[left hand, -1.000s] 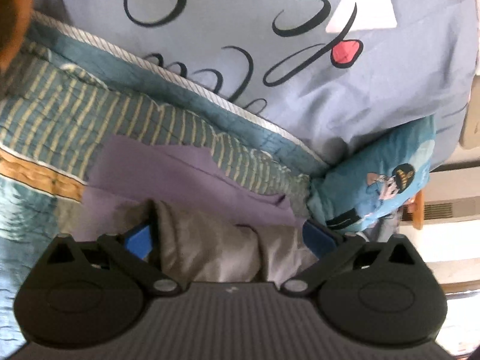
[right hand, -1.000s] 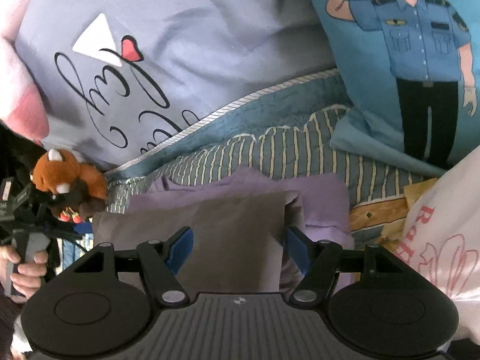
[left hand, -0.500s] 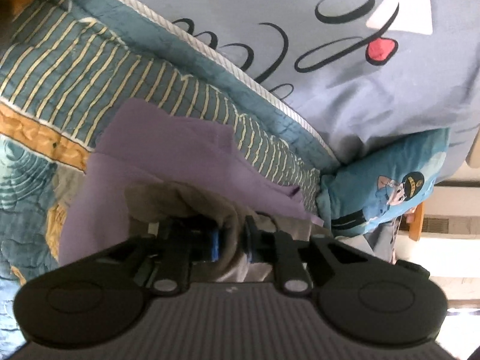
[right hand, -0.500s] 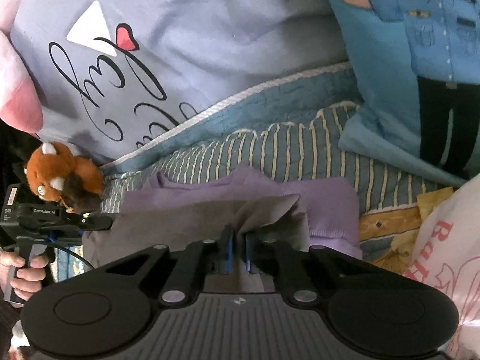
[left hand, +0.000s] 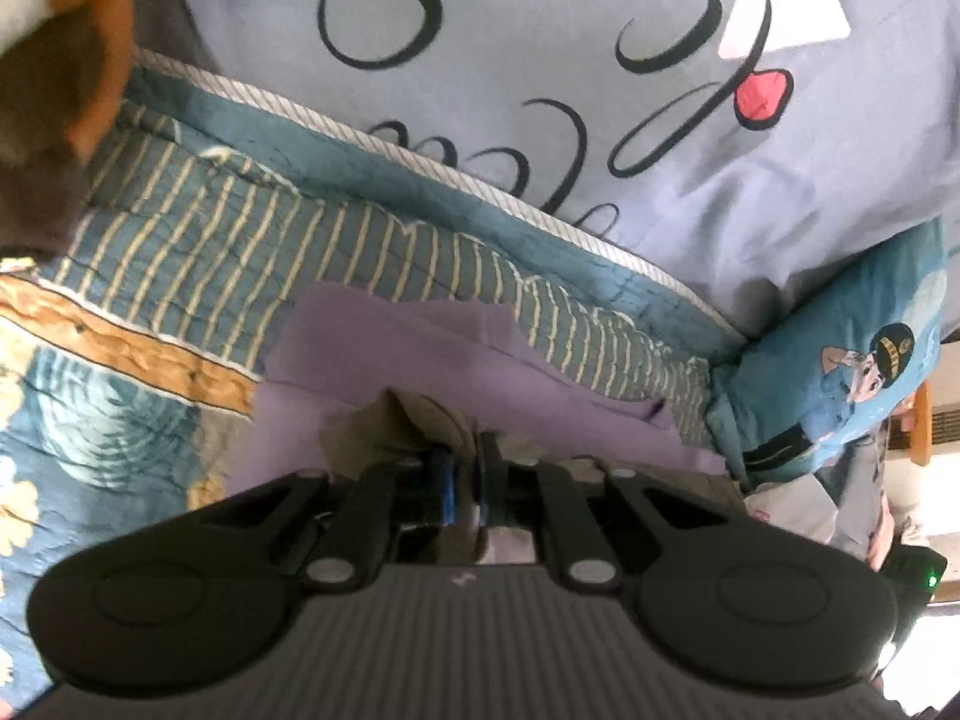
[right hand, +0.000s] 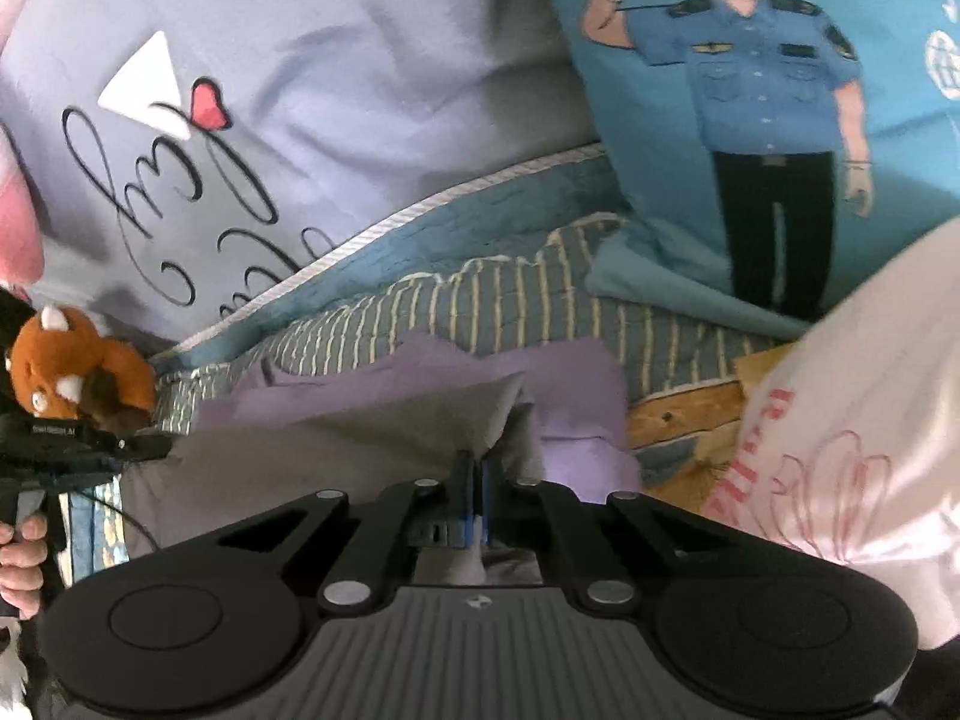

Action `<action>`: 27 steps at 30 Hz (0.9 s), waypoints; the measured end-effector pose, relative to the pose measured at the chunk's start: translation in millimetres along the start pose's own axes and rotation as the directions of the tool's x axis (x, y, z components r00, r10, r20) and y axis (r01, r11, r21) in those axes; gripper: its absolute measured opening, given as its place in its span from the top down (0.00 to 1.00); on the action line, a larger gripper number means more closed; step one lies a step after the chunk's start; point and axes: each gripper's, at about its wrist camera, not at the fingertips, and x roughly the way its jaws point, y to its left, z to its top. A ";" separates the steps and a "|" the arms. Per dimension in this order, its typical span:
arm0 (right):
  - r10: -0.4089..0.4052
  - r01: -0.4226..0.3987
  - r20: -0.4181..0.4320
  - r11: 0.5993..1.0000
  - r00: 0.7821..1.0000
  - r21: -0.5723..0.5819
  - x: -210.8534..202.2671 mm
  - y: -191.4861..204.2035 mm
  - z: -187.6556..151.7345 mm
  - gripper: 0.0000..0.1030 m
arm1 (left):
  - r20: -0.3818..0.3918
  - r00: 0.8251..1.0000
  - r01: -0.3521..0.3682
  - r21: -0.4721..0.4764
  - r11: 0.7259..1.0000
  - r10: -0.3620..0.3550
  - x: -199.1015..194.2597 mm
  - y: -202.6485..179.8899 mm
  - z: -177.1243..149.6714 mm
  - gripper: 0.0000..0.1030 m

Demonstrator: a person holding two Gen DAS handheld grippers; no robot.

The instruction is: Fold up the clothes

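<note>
2 corners of the same grey garment (left hand: 384, 438) are pinched at this moment, 1 by each hand.

Left wrist view: the left tongs (left hand: 465, 483) sit at the lower middle of the frame, their blue-padded fingers pressed together on a bunched fold of the grey cloth. That fold rises just above the fingertips and spreads a little to the left. Under it lies a purple garment (left hand: 390, 354), stretching from the centre toward the right of the frame, on the striped quilt (left hand: 228, 234) of the bed. A lilac pillow with script lettering (left hand: 540, 60) fills the top, and a blue cartoon pillow (left hand: 840, 384) sits at the right edge.

Right wrist view: the right tongs (right hand: 477, 492) are pressed together on the right-hand corner of the grey garment (right hand: 336, 444), at the lower middle. From there the cloth runs leftward as a wide, flat band, so its long axis lies across the frame, ending at the left tongs' dark body, centre left, beside a plush toy (right hand: 78, 366). The purple garment (right hand: 576, 396) shows behind and to the right.

The coming fold likely turns on this: both held corners are on the near edge, and the free cloth lies ahead of the fingers, toward the pillows.
</note>
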 end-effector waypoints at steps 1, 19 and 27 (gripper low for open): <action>-0.004 0.004 0.002 1.000 1.000 0.000 -0.9 -1.6 -0.1 0.98 | 0.007 1.000 -0.019 0.010 1.000 0.019 -1.4 0.2 0.8 0.93; -0.061 0.112 0.115 0.843 0.992 -0.525 -50.9 84.9 -42.7 0.51 | 0.452 0.848 -0.525 0.633 0.569 0.279 -53.5 -140.4 -108.7 0.00; -0.099 0.142 0.105 0.806 0.989 -0.574 -25.4 98.1 -60.0 0.44 | 0.328 0.896 -0.443 0.624 0.644 0.299 -2.7 -136.7 -112.6 0.00</action>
